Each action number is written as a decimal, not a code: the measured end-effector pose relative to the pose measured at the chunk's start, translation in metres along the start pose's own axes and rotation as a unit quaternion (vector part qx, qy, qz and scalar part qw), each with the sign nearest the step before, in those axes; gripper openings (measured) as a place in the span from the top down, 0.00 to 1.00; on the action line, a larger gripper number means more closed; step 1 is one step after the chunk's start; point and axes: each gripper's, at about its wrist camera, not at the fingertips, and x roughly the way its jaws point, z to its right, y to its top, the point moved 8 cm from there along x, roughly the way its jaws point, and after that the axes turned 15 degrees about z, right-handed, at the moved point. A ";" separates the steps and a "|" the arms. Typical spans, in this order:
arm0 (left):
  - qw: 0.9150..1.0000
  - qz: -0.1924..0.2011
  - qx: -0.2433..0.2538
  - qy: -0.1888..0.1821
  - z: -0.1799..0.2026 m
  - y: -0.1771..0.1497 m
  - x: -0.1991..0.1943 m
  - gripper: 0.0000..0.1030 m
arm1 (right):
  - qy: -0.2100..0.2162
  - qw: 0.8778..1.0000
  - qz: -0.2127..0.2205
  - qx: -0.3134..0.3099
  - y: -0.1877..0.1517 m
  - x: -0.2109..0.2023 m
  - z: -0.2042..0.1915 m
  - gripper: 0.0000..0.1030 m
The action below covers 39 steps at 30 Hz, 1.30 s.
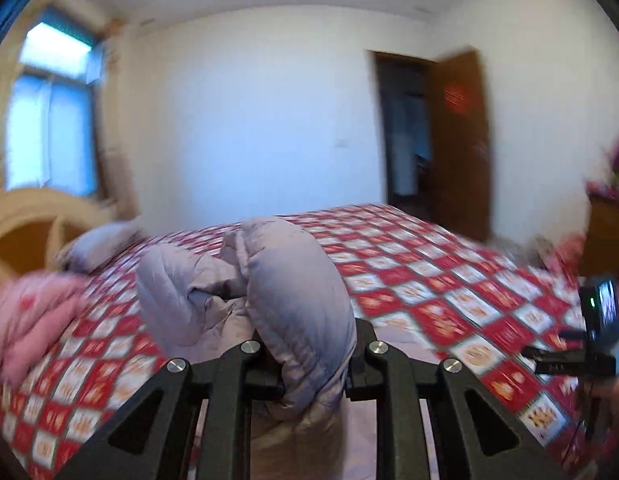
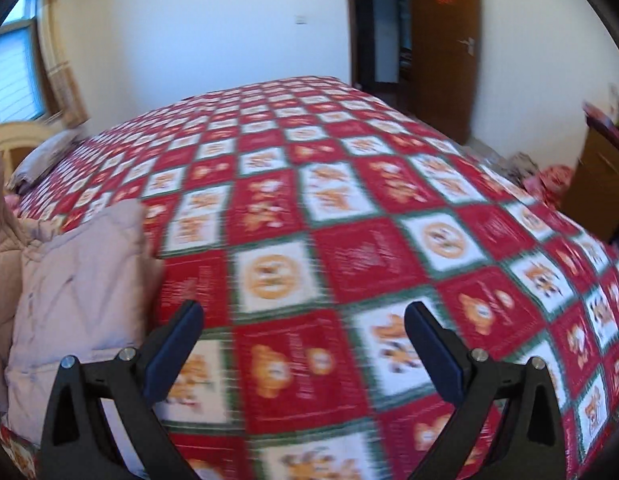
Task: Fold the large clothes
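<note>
A puffy pale lilac down jacket [image 1: 277,292] is bunched up in front of my left gripper [image 1: 309,364]. The left gripper is shut on a thick fold of it and holds it above the bed. In the right wrist view the same jacket [image 2: 77,280] lies and hangs at the left. My right gripper [image 2: 305,344] is open and empty, its jaws wide apart above the red and white patterned bedspread [image 2: 349,208]. The right gripper unit also shows at the right edge of the left wrist view [image 1: 597,336].
A pink padded garment [image 1: 25,320] lies at the bed's left. A grey pillow [image 1: 97,244] and a cream headboard [image 1: 25,216] are at the far left. A brown door [image 2: 445,40] stands open behind the bed. A wooden cabinet [image 2: 601,184] stands at the right.
</note>
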 end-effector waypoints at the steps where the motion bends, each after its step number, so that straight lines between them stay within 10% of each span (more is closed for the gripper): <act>1: 1.000 -0.006 0.007 -0.013 0.016 -0.004 0.008 0.81 | -0.002 1.000 -0.001 0.005 -0.002 -0.002 0.008 0.01; 10: 0.980 -0.095 0.123 -0.127 0.166 -0.102 0.048 0.79 | -0.019 0.999 -0.024 0.036 -0.029 0.008 0.063 0.01; 16: 0.978 -0.028 0.180 -0.104 0.172 -0.071 0.015 0.35 | -0.029 0.998 -0.028 0.037 -0.031 0.016 0.076 0.01; 19: 0.983 0.042 0.156 -0.082 0.148 -0.020 -0.016 0.03 | -0.028 0.999 -0.028 0.032 -0.028 0.019 0.072 0.01; 25: 0.993 0.029 0.098 0.061 0.004 -0.003 0.000 0.02 | -0.013 1.000 -0.023 0.005 -0.008 0.018 0.045 0.01; 31: 0.955 -0.098 -0.040 0.276 -0.195 -0.091 0.060 0.02 | 0.025 0.999 0.007 -0.022 0.049 0.002 -0.019 0.22; 34: 0.949 -0.125 -0.102 0.272 -0.215 -0.122 0.085 0.02 | 0.057 0.997 0.031 -0.044 0.082 -0.007 -0.069 0.23; 39: 0.978 -0.118 -0.033 0.171 -0.115 -0.112 0.125 0.02 | 0.124 0.988 0.047 -0.079 0.115 -0.012 -0.164 0.32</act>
